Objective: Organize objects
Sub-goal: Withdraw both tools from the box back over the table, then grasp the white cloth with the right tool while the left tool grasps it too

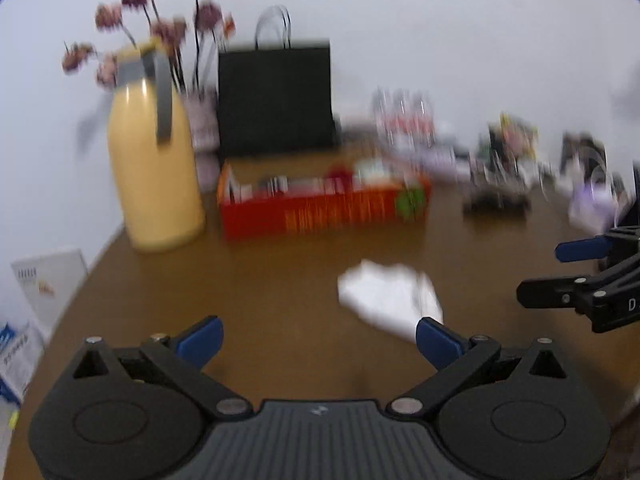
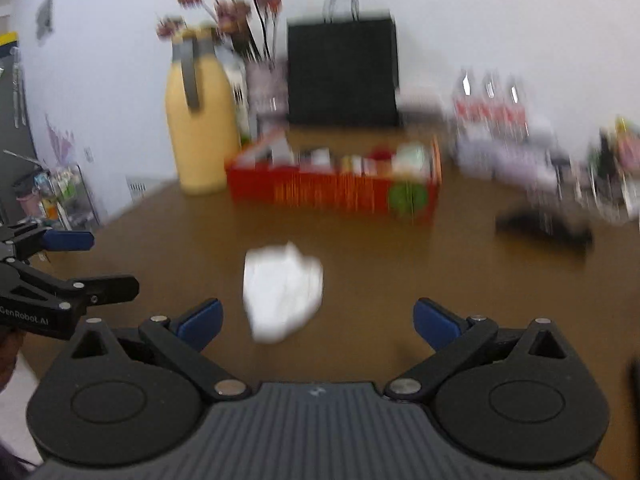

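A: Your left gripper stands wide open, nothing between its blue fingertips. It hangs over the near part of the brown table.

B: And my right one?

A: Your right gripper is also spread wide and holds nothing. In the left camera you see it come in from the right edge of the view.

B: Where is the thing I must tidy?

A: A crumpled white paper lies flat on the table, in the middle part, just in front of your right gripper. From the left camera it sits a little to the right, close to the right fingertip. Neither gripper touches it.

B: What stands behind it?

A: A red box full of small items, which the blur makes hard to tell. Near the far left corner of the table you have a yellow jug with a grey handle, and beside it a vase of pink flowers. A black paper bag stands at the far edge against the wall. Toward the far right there are clear bottles and a dark flat thing; I cannot tell what it is.
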